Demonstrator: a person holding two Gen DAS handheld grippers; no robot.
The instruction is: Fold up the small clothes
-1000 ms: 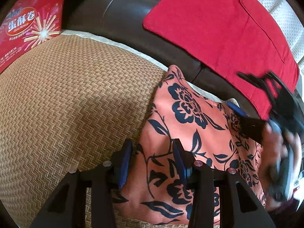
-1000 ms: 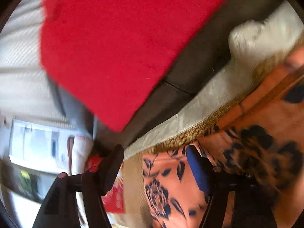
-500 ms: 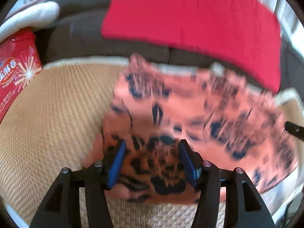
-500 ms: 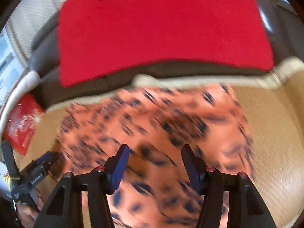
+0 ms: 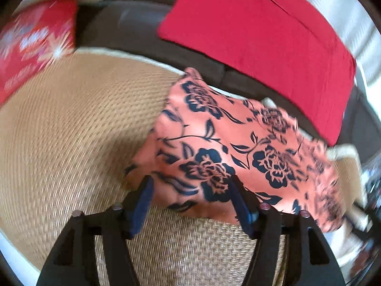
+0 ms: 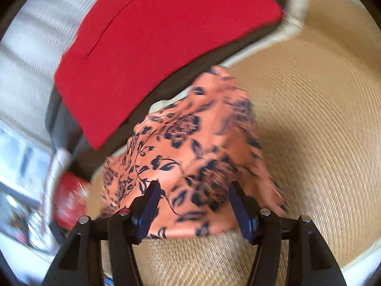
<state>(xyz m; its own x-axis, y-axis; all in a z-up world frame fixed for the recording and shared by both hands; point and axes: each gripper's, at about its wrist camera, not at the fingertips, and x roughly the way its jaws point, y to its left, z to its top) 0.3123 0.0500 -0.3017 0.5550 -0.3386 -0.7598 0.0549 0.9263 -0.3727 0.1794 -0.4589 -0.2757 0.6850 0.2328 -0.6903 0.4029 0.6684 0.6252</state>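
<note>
We've got the floral garment (image 5: 228, 157) lying just ahead of both spread grippers, left gripper (image 5: 190, 205) and right gripper (image 6: 194, 205), nothing pinched as far as the blur shows, long axis running between them.

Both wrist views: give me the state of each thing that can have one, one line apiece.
Floral garment: lying on the woven mat, folded, rumpled, held by neither gripper.
Left gripper: jaws have just been opening, open, garment's near edge between them, not pinched.
Right gripper: jaws apart, open over the garment's near edge.
Red cushion: propped against the sofa back.
Red box: at the mat's far edge, blurred.
</note>
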